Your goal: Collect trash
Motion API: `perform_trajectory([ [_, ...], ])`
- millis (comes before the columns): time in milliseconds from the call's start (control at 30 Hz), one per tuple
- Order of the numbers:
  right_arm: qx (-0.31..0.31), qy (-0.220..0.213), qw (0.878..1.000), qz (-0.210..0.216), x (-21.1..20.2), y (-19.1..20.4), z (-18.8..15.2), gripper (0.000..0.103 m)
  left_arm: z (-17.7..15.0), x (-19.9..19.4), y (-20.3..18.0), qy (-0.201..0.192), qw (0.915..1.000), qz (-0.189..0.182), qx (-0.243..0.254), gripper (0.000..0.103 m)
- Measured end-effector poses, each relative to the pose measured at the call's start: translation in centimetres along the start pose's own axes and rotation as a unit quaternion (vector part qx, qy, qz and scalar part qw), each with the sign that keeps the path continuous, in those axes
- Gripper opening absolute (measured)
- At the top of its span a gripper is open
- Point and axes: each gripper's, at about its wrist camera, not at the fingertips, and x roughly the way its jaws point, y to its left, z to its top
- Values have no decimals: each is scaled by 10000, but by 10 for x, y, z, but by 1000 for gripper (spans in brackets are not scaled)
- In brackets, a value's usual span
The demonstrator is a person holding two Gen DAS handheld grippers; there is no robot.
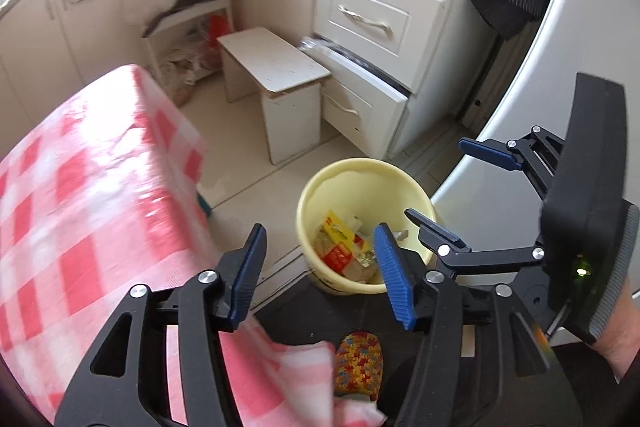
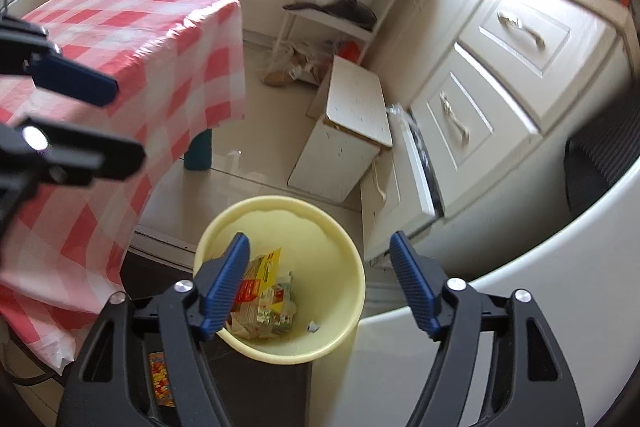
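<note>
A pale yellow bin [image 1: 362,175] stands on the floor, also in the right wrist view [image 2: 320,227]. Crumpled wrappers and a yellow-red packet [image 1: 344,243] lie inside it [image 2: 264,287]. My left gripper [image 1: 320,267] is open and empty, above the floor just left of the bin. My right gripper [image 2: 320,287] is open and empty, right above the bin; it also shows in the left wrist view [image 1: 460,183]. The left gripper shows at the left edge of the right wrist view [image 2: 100,123].
A table with a red-white checked cloth [image 1: 80,187] is at the left [image 2: 120,47]. A small white stool [image 1: 280,67], cream drawers [image 1: 368,19] with one pulled open, a shelf rack [image 2: 340,11] and a white appliance [image 2: 520,287] surround the bin. A slippered foot [image 1: 358,363] is below.
</note>
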Motion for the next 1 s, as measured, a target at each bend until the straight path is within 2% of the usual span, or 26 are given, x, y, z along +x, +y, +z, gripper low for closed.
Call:
perform_trajectory([
  [233, -574, -547, 9968, -34, -34, 35, 17, 82, -25, -53, 25, -292, 9991, 273, -147, 69],
  [400, -1151, -943, 9889, -1, -59, 71, 27, 85, -51, -98, 56, -509, 9966, 485, -427, 77],
  [567, -1573, -1079, 9816, 37, -78, 109, 33, 86, -84, -138, 90, -670, 9926, 697, -733, 80],
  [733, -1793, -1421, 9733, 183, -109, 154, 43, 90, -113, -171, 124, -856, 9865, 1022, -955, 84],
  [900, -1858, -1315, 9714, 675, -110, 194, 60, 90, -145, -194, 170, -891, 9768, 1283, -1464, 86],
  [1000, -1963, -1144, 9706, 795, -102, 216, 70, 90, -164, -207, 197, -913, 9700, 1400, -1766, 86],
])
